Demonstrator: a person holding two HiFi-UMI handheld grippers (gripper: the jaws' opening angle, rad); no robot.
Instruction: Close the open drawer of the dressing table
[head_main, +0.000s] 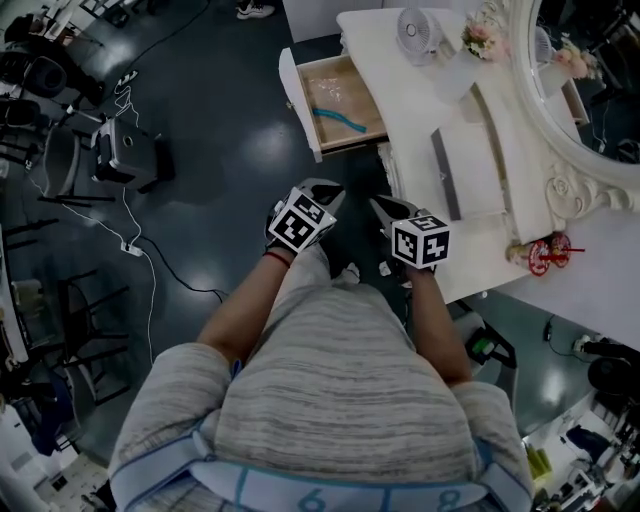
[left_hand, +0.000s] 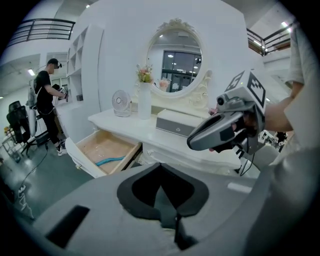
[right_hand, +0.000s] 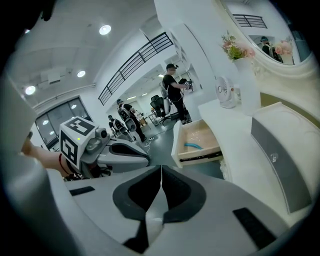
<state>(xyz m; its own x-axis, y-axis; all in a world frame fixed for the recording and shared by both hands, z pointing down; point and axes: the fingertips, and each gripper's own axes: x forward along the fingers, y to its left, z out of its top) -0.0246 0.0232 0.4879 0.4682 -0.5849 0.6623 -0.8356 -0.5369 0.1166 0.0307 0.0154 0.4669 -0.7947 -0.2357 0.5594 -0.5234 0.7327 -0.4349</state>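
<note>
Head view, and both grippers are in front of my chest. Left gripper (head_main: 325, 190): jaws pressed together, nothing between them. Right gripper (head_main: 386, 207) sits at its 3 o'clock, close beside it and not touching. Its jaws are together too, and empty.

The drawer (head_main: 297, 95) is up at 12 o'clock from the pair, well apart from both. It hangs wide open, pulled out of the dressing table (head_main: 395, 95) toward 9 o'clock, with its white front panel at the 9 o'clock end. On its pale wooden bottom lies a teal thing (head_main: 338, 118) (long and thin, I cannot tell what it is).

The table's top runs from 12 down to 3 o'clock of my right gripper, its near edge just beside that gripper. On it: a small fan (head_main: 415, 30) and a vase of flowers (head_main: 480, 38) at the far end. Nearer me is a white box with a grey front (head_main: 470, 160). The oval mirror (head_main: 590, 80) rises along the 3 o'clock side.
</note>
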